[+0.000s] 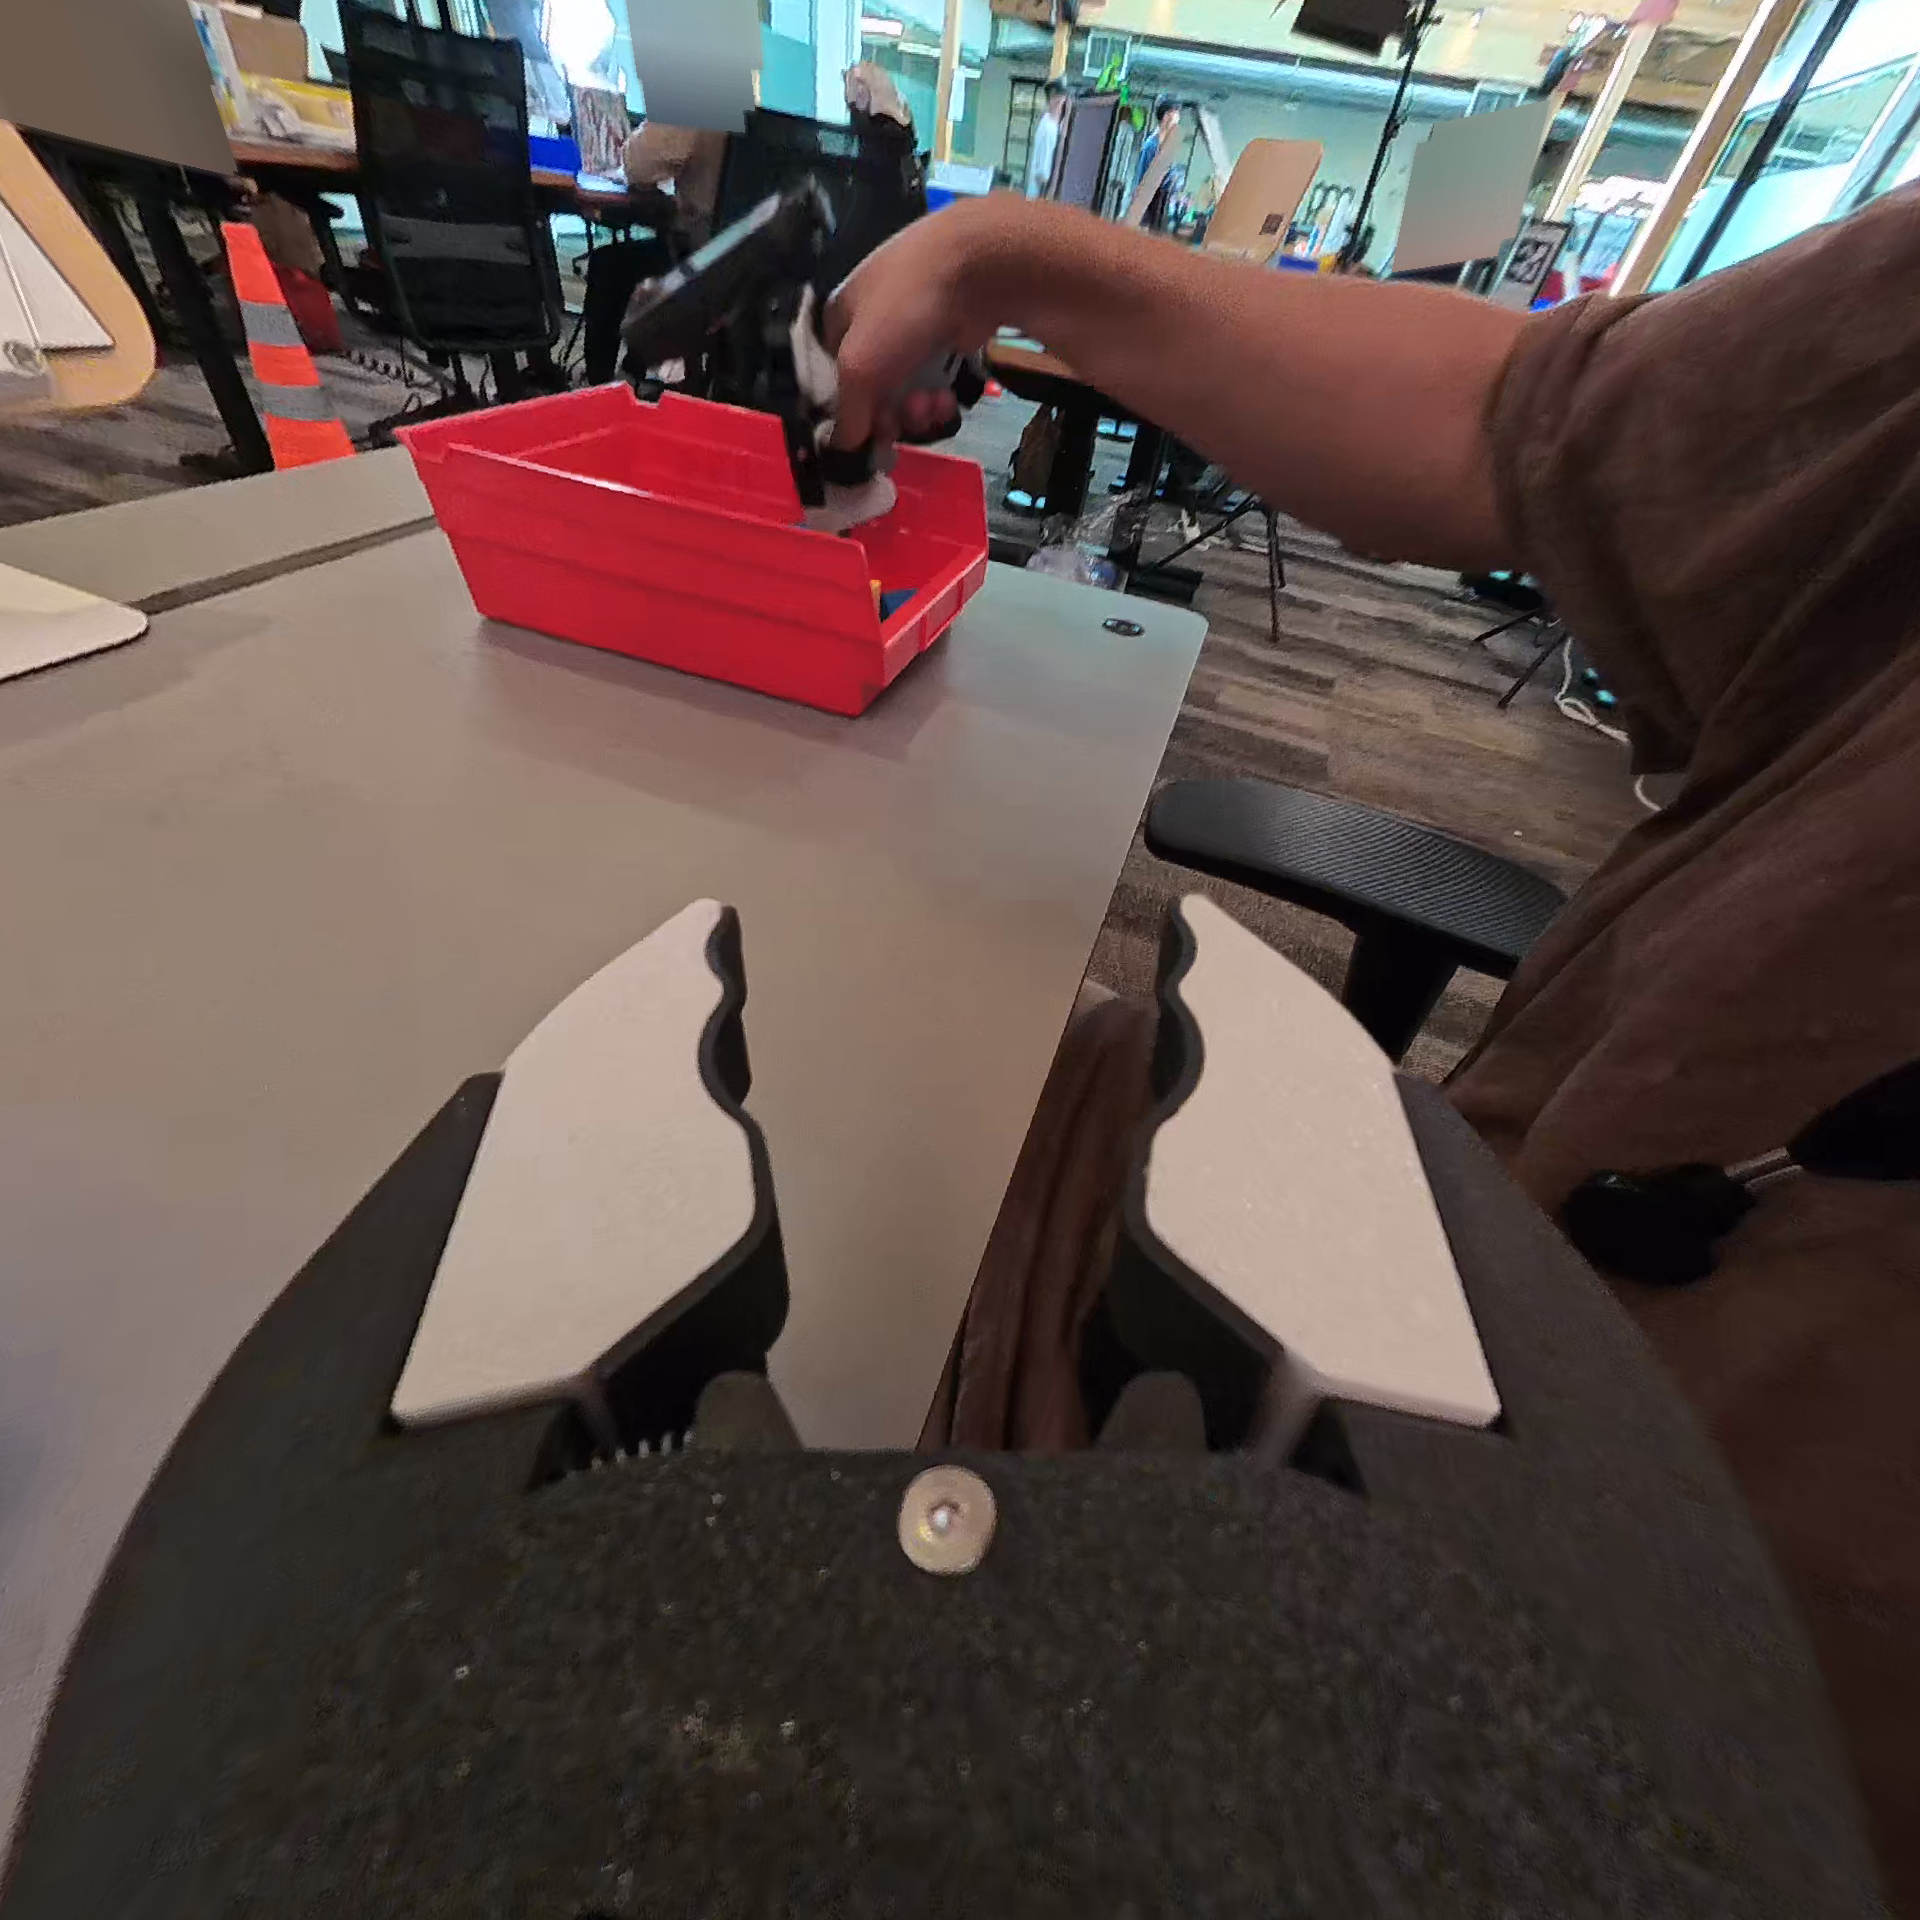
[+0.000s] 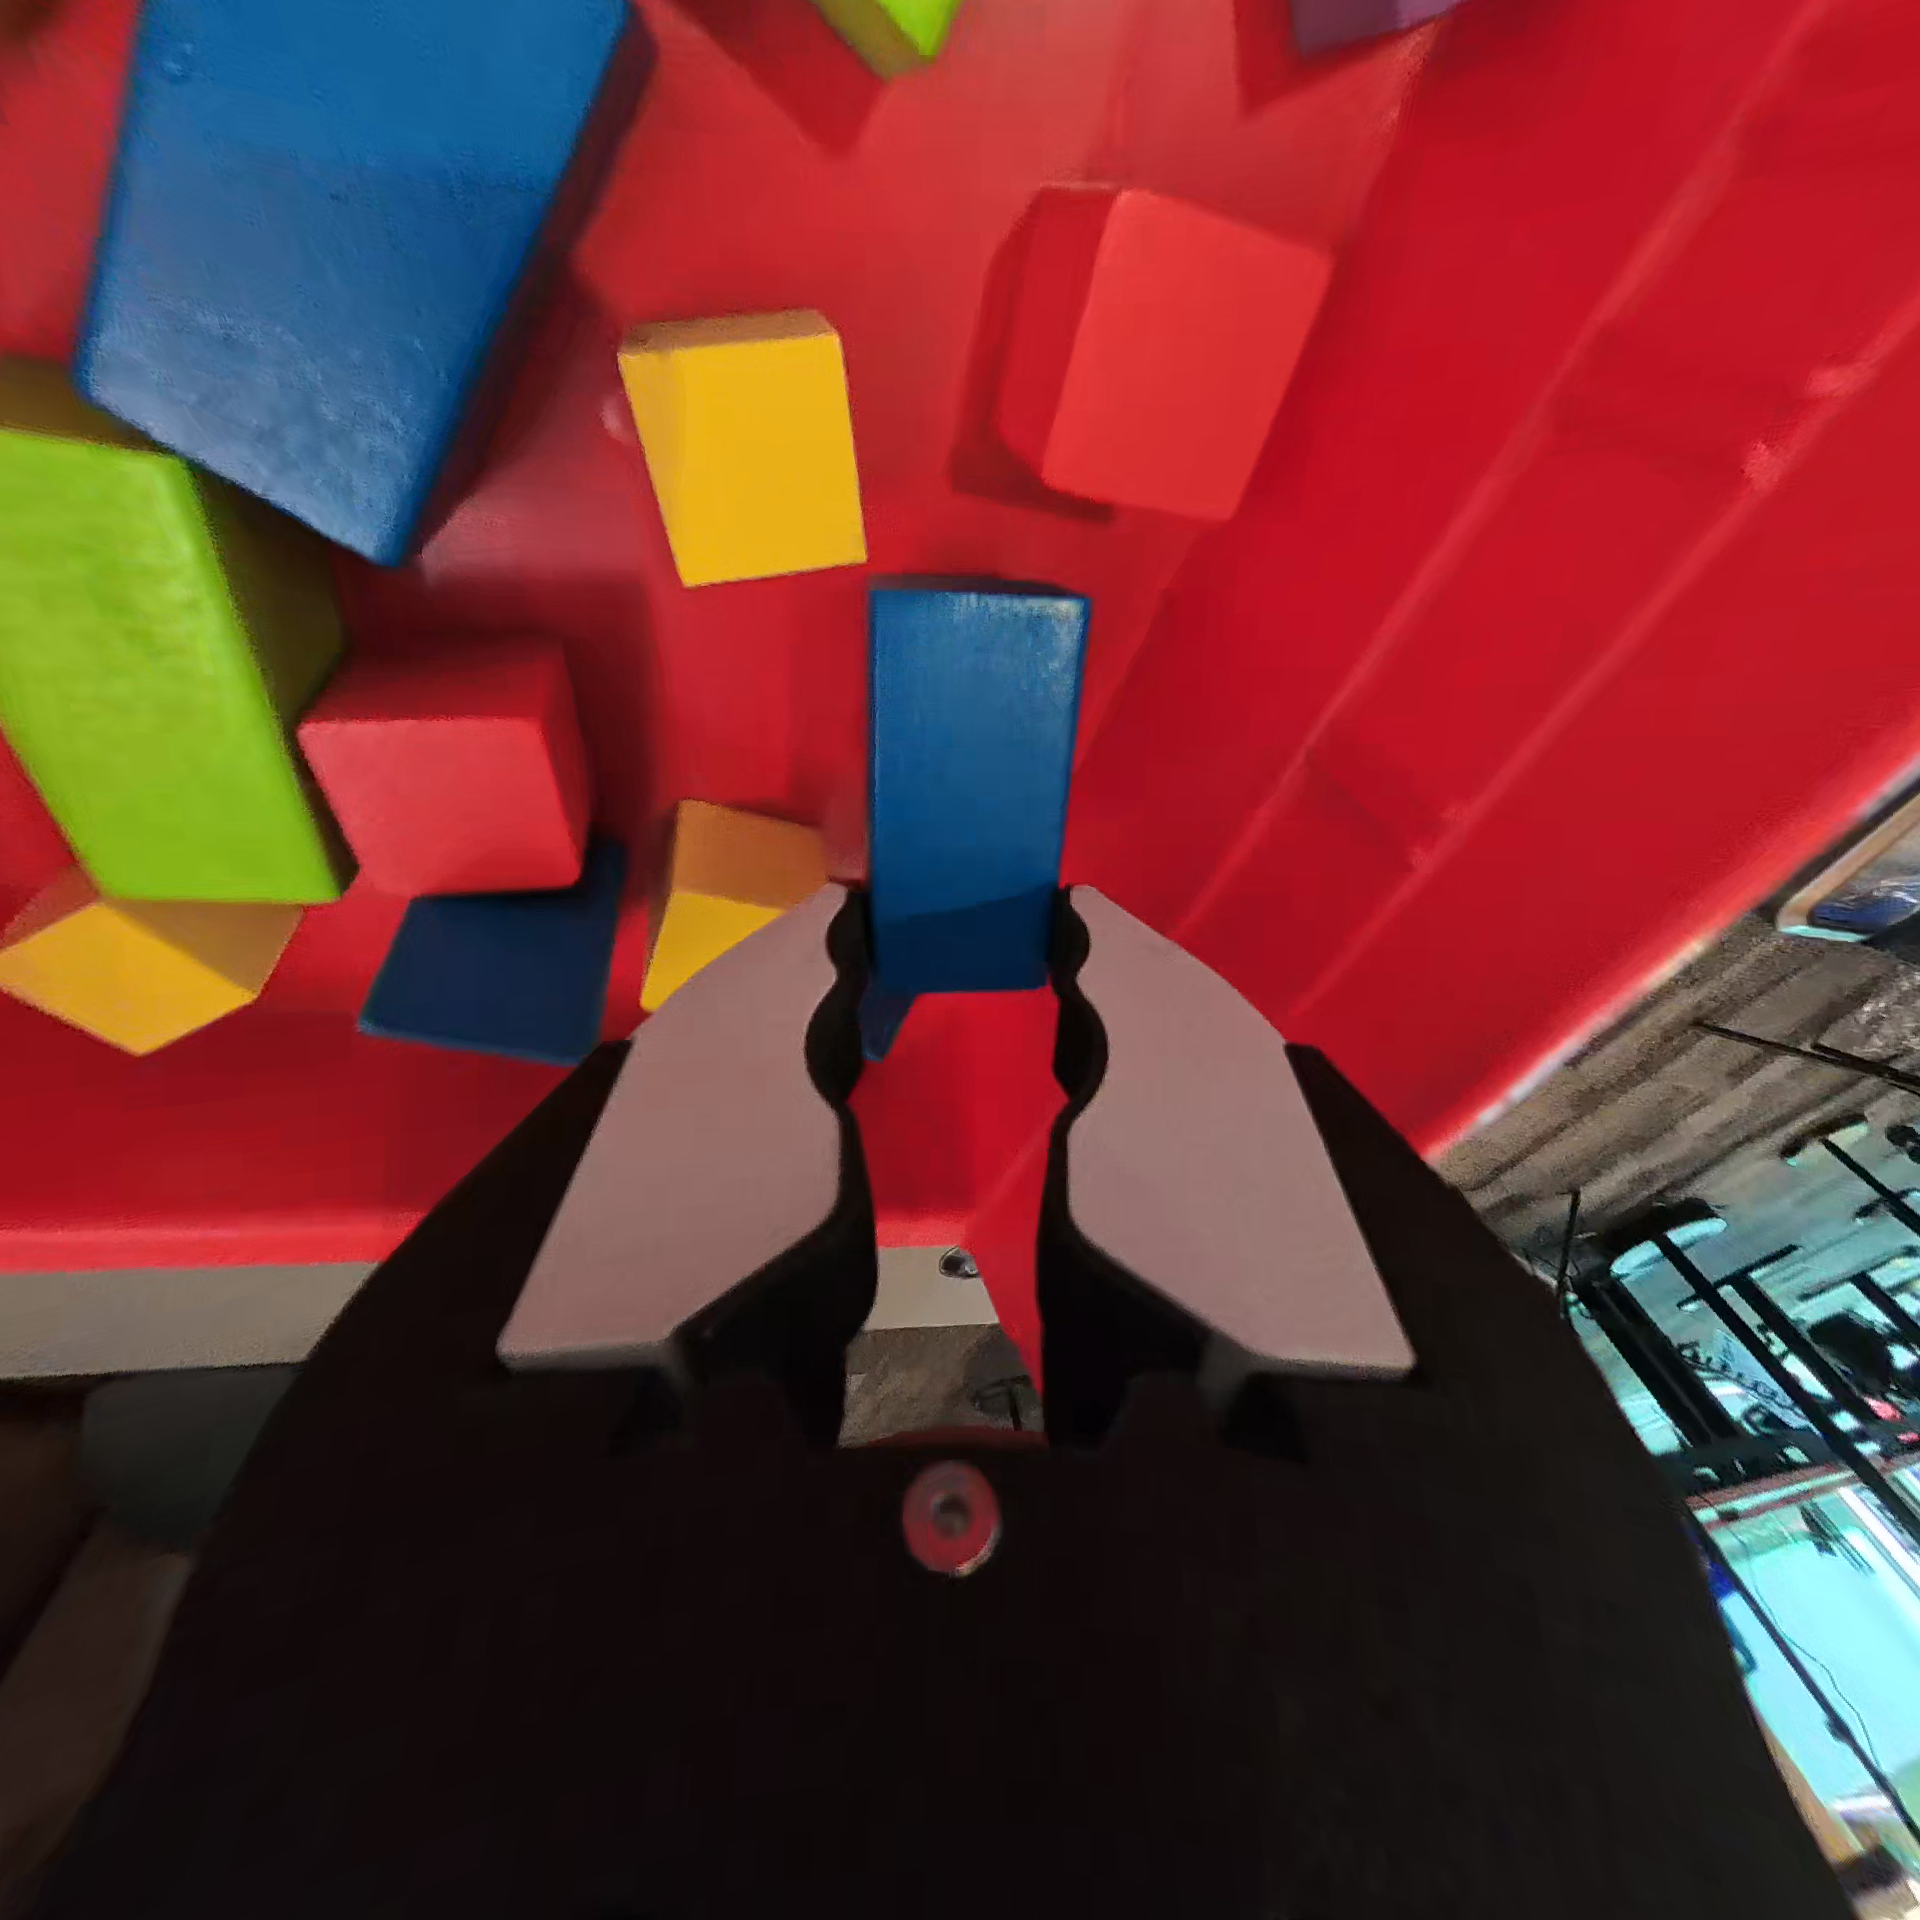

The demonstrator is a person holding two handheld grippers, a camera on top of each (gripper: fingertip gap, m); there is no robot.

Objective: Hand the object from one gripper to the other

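One blue block pinched at near end between right tongs, inside red bin among loose blocks. Pickup step. Left tongs gape empty over table, well apart. Next: lift clear, carry across, leave free end exposed.

A red bin stands on a grey table, well toward its far right corner. Inside the bin lie loose blocks: a large blue block resting partly over a green block, a yellow block, a red block near the wall, and another red block beside the green one. A black chair armrest sits just off the table's right edge. An orange traffic cone stands on the floor behind the table.
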